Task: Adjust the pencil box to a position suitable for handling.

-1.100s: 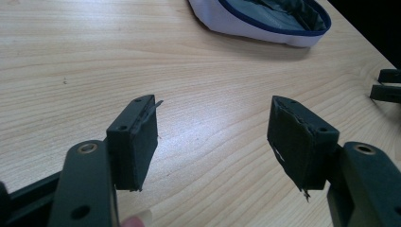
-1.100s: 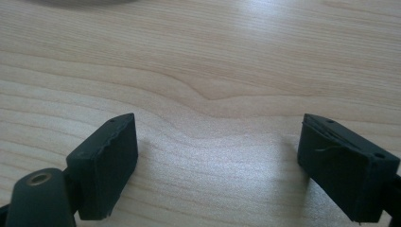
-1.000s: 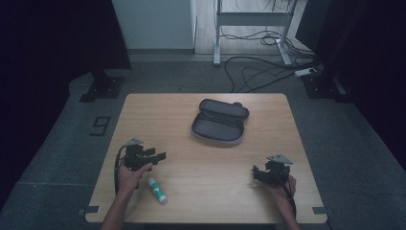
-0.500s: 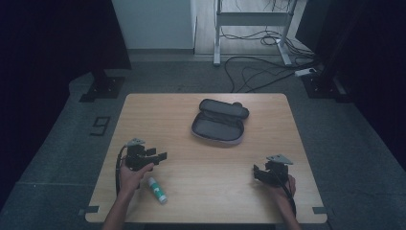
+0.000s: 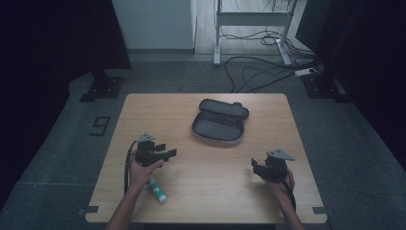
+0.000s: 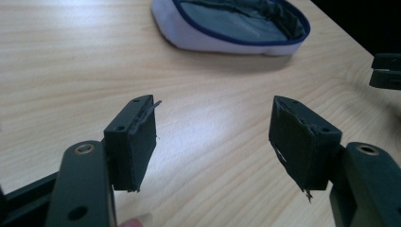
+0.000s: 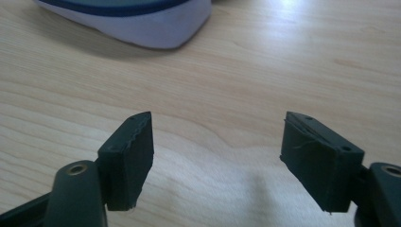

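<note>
On the worktop [image 5: 143, 110] an unzipped pouch [image 5: 219, 125] lies open near the far edge, both hands hover toward the near edge, each claw, left [image 6: 213, 137] and right [image 7: 217, 146], spread and empty, the right's jaws having just narrowed slightly, and a small tube [image 5: 157, 189] beside the left hand awaits pickup, so packing seems unstarted.

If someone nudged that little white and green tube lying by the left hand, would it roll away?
Probably: the tube looks round and lies on its side on the smooth wooden table, so a sideways push may roll it. It seems small and likely light, and a slick surface could slip.
</note>
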